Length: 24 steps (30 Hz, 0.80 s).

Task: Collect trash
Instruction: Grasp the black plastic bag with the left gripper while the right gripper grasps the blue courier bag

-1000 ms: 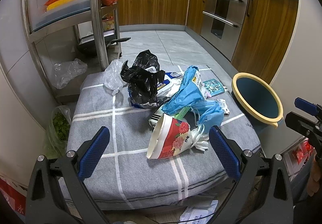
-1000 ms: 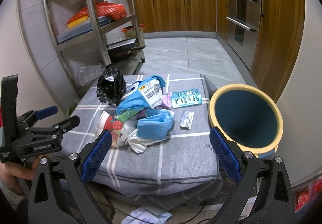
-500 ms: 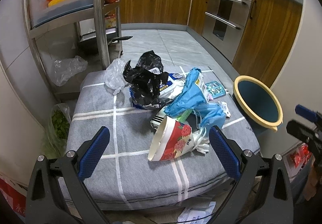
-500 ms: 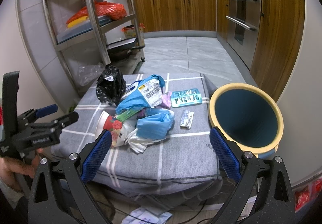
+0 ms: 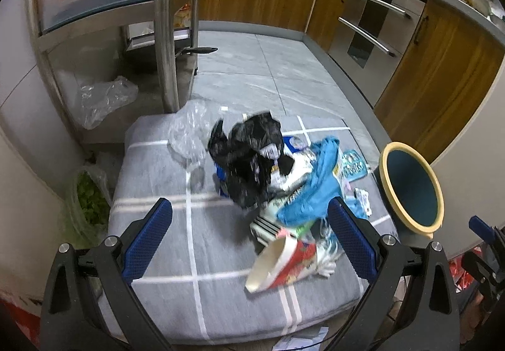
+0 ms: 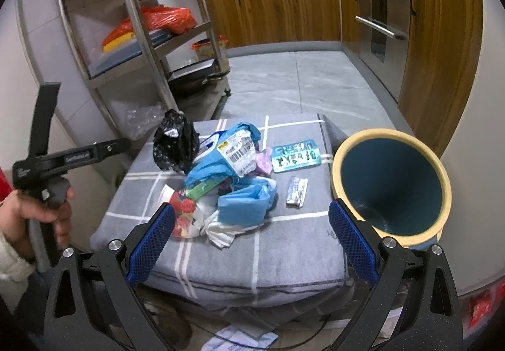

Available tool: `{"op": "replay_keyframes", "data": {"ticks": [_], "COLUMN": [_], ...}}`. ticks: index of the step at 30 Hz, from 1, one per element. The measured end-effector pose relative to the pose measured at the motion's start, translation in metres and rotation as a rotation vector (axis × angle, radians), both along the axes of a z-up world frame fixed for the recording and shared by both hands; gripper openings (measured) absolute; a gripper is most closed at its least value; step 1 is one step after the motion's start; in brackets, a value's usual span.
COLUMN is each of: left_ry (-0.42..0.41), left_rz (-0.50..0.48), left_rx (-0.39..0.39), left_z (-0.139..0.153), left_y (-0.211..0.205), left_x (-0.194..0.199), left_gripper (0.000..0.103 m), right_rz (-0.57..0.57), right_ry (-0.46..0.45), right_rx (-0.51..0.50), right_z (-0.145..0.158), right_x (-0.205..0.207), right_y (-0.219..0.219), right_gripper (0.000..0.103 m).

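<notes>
- Above the near edge of the grey cushion [image 6: 277,259], both tongs gape wide and hold nothing: left tongs [image 5: 249,235], right tongs [image 6: 251,240].
- Approach step, it seems; no grasp begun.
- Trash pile [image 6: 227,174] lies mid-cushion, bin [image 6: 391,187] just beside it.
- Next move likely calls for lowering onto the paper cup [image 5: 277,265].

The left wrist view is motion-blurred: the print on the black bag [image 5: 249,158] and the teal packet [image 5: 353,163] cannot be read. The blue bag [image 6: 221,161] hides what lies under it, perhaps more wrappers. The bin [image 6: 391,187] has its base cut off behind the right fingers [image 6: 350,237]
</notes>
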<state>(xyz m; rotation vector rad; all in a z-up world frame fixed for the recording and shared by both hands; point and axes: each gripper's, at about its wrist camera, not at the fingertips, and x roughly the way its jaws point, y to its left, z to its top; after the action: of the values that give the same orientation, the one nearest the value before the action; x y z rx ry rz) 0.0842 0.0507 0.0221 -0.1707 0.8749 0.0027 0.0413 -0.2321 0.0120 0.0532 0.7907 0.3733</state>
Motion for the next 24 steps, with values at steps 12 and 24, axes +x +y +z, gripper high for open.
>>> {"op": "replay_keyframes", "data": {"ticks": [12, 24], "left_ry": [0.149, 0.273], "left_rz": [0.024, -0.043], "left_rx": [-0.062, 0.059], "left_z": [-0.014, -0.054], "left_y": [0.016, -0.013], "left_x": [0.088, 0.129], "left_gripper": [0.097, 0.084], "right_rz": [0.027, 0.036], "right_ry": [0.054, 0.142], "right_rx": [-0.006, 0.087], "right_z": [0.01, -0.01], "right_x": [0.072, 0.104], "right_y": [-0.003, 0.016], "right_gripper": [0.097, 0.097]}}
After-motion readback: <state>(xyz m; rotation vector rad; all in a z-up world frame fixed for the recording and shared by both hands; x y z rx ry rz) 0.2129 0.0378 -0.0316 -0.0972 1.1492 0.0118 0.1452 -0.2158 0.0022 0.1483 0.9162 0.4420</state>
